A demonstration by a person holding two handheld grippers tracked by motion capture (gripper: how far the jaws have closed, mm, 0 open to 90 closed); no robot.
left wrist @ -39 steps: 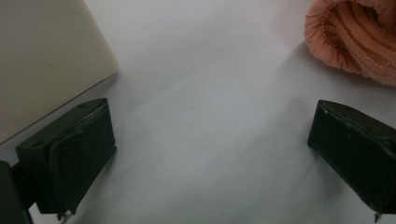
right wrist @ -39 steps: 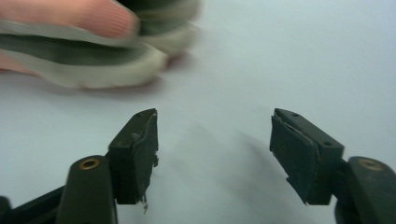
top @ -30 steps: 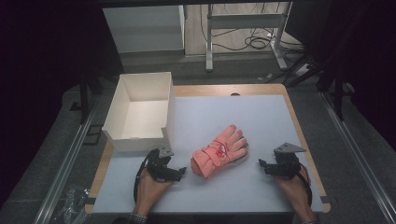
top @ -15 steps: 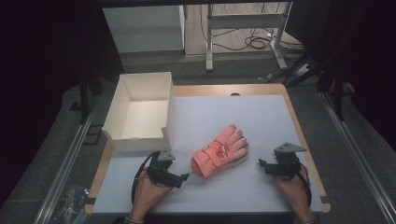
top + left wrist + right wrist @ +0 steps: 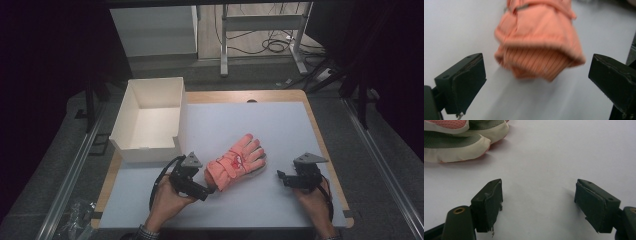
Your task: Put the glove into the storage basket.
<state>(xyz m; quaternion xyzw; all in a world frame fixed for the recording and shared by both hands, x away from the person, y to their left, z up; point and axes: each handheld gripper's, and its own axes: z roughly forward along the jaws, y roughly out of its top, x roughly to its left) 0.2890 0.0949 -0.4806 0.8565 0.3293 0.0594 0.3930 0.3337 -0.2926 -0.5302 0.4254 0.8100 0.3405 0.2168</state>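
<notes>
We see a pink glove (image 5: pixel 235 161) lying flat on the pale table (image 5: pixel 280 125), a little below the centre of the high view, its fingers pointing toward the upper right of the frame and its ribbed cuff toward the lower left. Our left gripper (image 5: pixel 206 189) sits just at that cuff, in the lower left part of the frame. In the left gripper view the jaws stand wide apart at the bottom corners, with the glove's cuff (image 5: pixel 537 62) ahead of them in the upper middle, blurred, and not between the pads; they hold nothing. Our right gripper (image 5: pixel 281 176) rests in the lower right of the high view, near the glove's fingertips but apart from them. In the right gripper view its jaws are also spread wide over bare table, gripping nothing, and the glove's grey and cream fingertips (image 5: pixel 461 142) show in the upper left corner. A white open box (image 5: pixel 150 120) stands at the upper left of the table, well apart from the glove.
</notes>
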